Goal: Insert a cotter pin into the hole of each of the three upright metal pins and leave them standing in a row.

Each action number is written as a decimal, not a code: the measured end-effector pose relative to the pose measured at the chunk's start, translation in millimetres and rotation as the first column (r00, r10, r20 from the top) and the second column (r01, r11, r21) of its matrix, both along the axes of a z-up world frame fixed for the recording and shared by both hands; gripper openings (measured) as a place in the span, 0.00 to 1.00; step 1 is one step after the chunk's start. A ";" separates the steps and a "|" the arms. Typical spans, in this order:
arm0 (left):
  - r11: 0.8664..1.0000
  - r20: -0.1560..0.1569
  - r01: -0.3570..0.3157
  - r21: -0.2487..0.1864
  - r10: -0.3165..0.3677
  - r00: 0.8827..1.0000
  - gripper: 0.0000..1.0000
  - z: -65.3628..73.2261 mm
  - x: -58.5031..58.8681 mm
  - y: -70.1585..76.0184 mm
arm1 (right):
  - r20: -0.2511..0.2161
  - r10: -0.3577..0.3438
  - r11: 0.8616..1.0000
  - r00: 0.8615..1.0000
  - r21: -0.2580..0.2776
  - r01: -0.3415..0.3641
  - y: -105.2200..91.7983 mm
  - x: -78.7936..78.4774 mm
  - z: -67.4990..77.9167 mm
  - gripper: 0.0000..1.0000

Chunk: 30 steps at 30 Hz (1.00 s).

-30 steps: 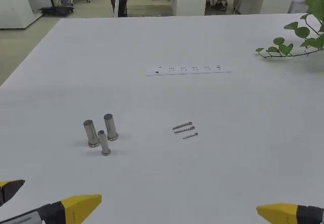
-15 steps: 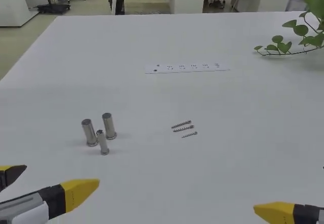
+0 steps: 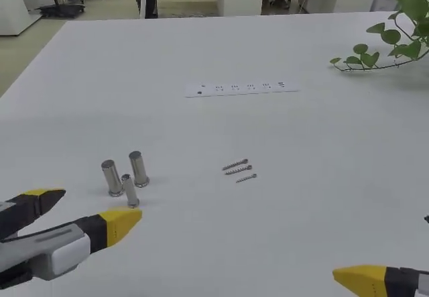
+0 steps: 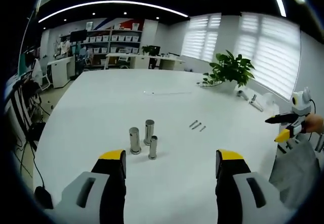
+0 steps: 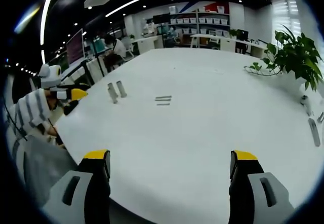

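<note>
The left gripper (image 3: 94, 206) has come up and forward across the white table (image 3: 315, 196) since a moment ago, and its yellow tips now sit just short of the three metal pins (image 3: 129, 188), on the near side of them. The person's head has shifted a little too, so the whole scene has slid over, but nothing on the table has been touched.

The pins stand upright in a tight bunch rather than a row, one in front and two behind. The three cotter pins (image 3: 238, 170) lie flat, side by side, well off to the right of the pins. A power strip (image 3: 241, 88) lies further back from the pins, and a plant (image 3: 395, 35) stands far off to their right.

The left gripper's jaws are spread wide with nothing between them. In its own view the metal pins stand straight ahead between the two tips. The right gripper (image 5: 170, 157) is also wide open and empty, hanging low at the near edge, well to the right of the pins.

As I read it, this is the very start: no cotter pin is lifted, none inserted. The left looks set to steady a metal pin. The right would then need to close finely on one thin cotter pin and line it up with the small cross hole.
</note>
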<state>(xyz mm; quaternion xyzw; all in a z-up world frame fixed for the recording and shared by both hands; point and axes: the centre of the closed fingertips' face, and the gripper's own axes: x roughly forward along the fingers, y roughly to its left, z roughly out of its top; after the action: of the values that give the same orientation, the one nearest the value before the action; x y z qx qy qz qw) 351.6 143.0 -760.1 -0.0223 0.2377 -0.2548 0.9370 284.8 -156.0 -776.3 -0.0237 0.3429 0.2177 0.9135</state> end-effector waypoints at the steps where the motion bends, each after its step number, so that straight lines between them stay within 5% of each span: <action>1: 1.000 0.006 0.007 0.022 -0.007 1.000 0.70 -1.8 2.7 -1.4 | -0.001 -0.001 1.000 1.000 0.000 0.001 -0.1 -0.1 -0.5 1.00; 19: 0.993 -0.024 0.057 0.101 -0.055 0.998 0.47 -33.5 38.0 -4.4 | -0.015 -0.014 1.000 1.000 0.000 0.014 -2.7 -2.5 -5.7 0.99; 30: 0.988 -0.052 0.079 0.135 -0.073 0.996 0.35 -49.2 48.0 -4.8 | -0.024 -0.026 1.000 0.999 -0.004 0.026 -4.6 -4.9 -7.4 0.99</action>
<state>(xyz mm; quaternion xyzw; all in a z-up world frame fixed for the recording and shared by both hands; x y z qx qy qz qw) 399.6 138.2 -809.2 0.0452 0.2773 -0.2729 0.9201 279.9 -160.6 -783.7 -0.0186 0.3544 0.2056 0.9120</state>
